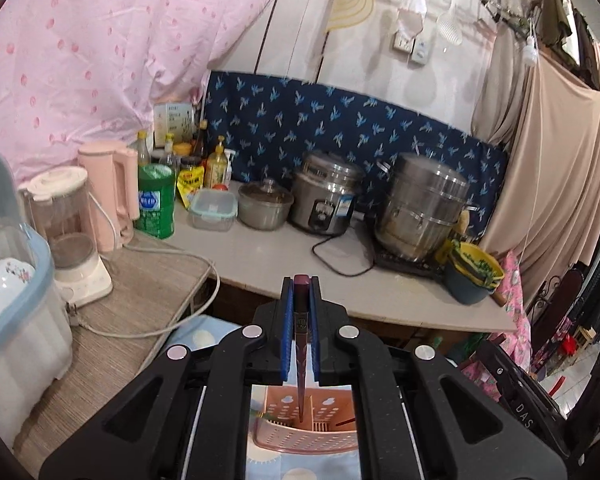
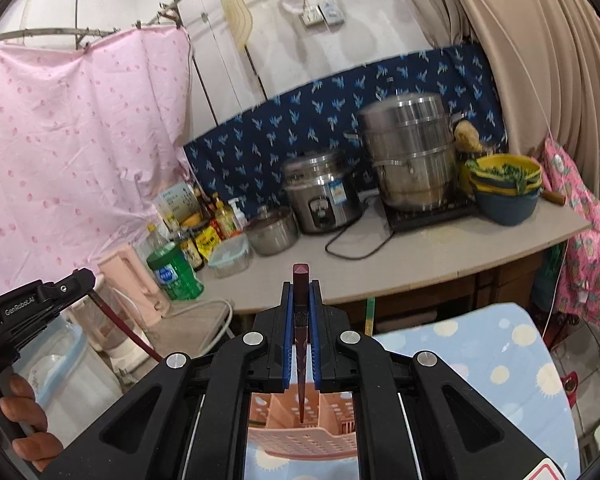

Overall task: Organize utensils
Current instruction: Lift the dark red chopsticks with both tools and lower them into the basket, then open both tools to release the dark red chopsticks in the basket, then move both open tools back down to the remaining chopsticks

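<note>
The left tool (image 1: 301,292) is closed narrowly on a dark maroon chopstick (image 1: 301,344), its blue pads (image 1: 287,332) pressing the stick from both sides. The chopstick's square butt pokes out past the fingertips, and its thin end points down into the pink perforated utensil holder (image 1: 306,426) seen in the gap under the tool. Another dark stick (image 1: 345,423) leans inside that holder, at its right.

The right tool (image 2: 301,292) is likewise pinched narrowly on a second maroon chopstick (image 2: 301,332), butt end out past the tips, thin end reaching into a compartment of the pink holder (image 2: 304,428). In the right wrist view the left tool's body (image 2: 28,312) shows at the left edge, gripped by a hand (image 2: 24,420), with its chopstick (image 2: 124,330) slanting down towards the right.

The holder sits on a pale blue cloth with cream dots (image 2: 480,364). Beyond it the bench (image 1: 284,252) carries a rice cooker (image 1: 324,200), a stacked steel steamer (image 1: 420,208), a lidded pot (image 1: 265,204), a clear food box (image 1: 213,210), a green bottle (image 1: 156,200) and a pink kettle (image 1: 110,192)
</note>
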Motion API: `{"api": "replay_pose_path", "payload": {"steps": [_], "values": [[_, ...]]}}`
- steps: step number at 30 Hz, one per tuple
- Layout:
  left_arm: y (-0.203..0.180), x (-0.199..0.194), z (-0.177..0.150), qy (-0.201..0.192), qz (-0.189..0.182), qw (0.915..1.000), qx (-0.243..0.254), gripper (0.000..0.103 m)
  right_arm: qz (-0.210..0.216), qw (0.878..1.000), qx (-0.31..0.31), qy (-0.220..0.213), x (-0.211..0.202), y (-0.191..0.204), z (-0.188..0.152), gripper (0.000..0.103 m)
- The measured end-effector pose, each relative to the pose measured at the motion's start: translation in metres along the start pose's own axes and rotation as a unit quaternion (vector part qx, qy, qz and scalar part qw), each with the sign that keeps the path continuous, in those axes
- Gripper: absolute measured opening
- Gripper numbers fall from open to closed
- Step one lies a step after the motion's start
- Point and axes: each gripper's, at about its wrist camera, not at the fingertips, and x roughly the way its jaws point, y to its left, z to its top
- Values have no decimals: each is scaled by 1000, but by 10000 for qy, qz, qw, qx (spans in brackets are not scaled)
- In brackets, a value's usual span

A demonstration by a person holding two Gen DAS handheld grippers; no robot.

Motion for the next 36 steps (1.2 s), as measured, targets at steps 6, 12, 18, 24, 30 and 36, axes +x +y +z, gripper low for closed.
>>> {"api": "replay_pose_path", "payload": {"steps": [6, 12, 18, 24, 30, 36], "values": [[10, 29, -23, 344, 52, 9994, -61, 7, -44, 9994, -33, 349, 25, -5, -21, 7], [9, 32, -33, 384, 85, 9992, 96, 16, -63, 9995, 4, 294, 18, -5, -24, 15], [12, 14, -37, 348, 148, 9993, 70, 46, 44, 10000, -43, 31, -13, 0, -21, 28], [16, -20, -49, 310, 220, 9993, 43, 62, 124, 9998, -152, -35, -52, 6, -32, 30], [21, -55, -75, 441, 211, 9988, 6, 67, 168, 9993, -323, 123, -91, 10, -65, 30], [23, -80, -118, 689, 395, 9966, 220, 67, 207, 9978, -491, 382, -127, 10, -112, 30]]}}
